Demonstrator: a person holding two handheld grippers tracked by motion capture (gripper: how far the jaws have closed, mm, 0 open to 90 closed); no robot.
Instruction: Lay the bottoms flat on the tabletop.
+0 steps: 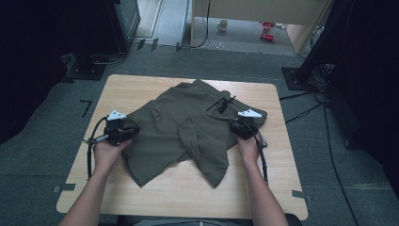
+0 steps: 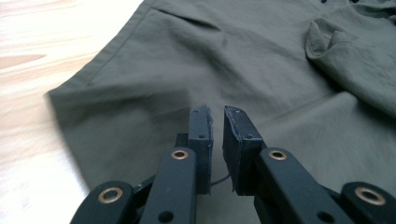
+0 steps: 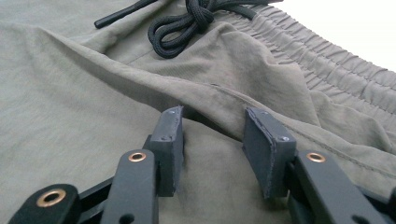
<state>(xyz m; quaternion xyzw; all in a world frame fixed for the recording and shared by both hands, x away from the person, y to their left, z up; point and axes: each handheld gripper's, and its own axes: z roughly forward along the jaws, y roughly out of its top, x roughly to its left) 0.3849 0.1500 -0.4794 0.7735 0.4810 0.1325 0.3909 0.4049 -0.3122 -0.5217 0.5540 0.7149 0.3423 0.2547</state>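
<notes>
A: High view first: the shorts (image 1: 188, 134) lie spread and rumpled on the middle of the table (image 1: 254, 193), waistband toward the right, legs toward the person. One leg has a fold flopped over near the crotch.

B: And the drawstring (image 3: 187, 23)?

A: Knotted, lying loose on the cloth near the waistband (image 3: 336, 70), just ahead of the right gripper (image 3: 212, 135).

B: Do the fingers hold anything?

A: The left gripper (image 2: 217, 133) has its fingers (image 2: 201, 140) nearly together with a narrow gap and no cloth in it; it hovers over the left leg close to the side seam. The right gripper's fingers stand apart, straddling a raised ridge of fabric below the waistband, but the pads don't look pressed on it. So both are free, I'd judge.

B: So the step in hand?

A: Likely taking hold at both sides to flatten or fold. To do it well, I'd open the left wider and come down on the hem edge, not the flat middle, where it would only bunch cloth. The right should pinch the ridge fully, clear of the drawstring, then both pull outward evenly so the flopped fold drops flat.
</notes>
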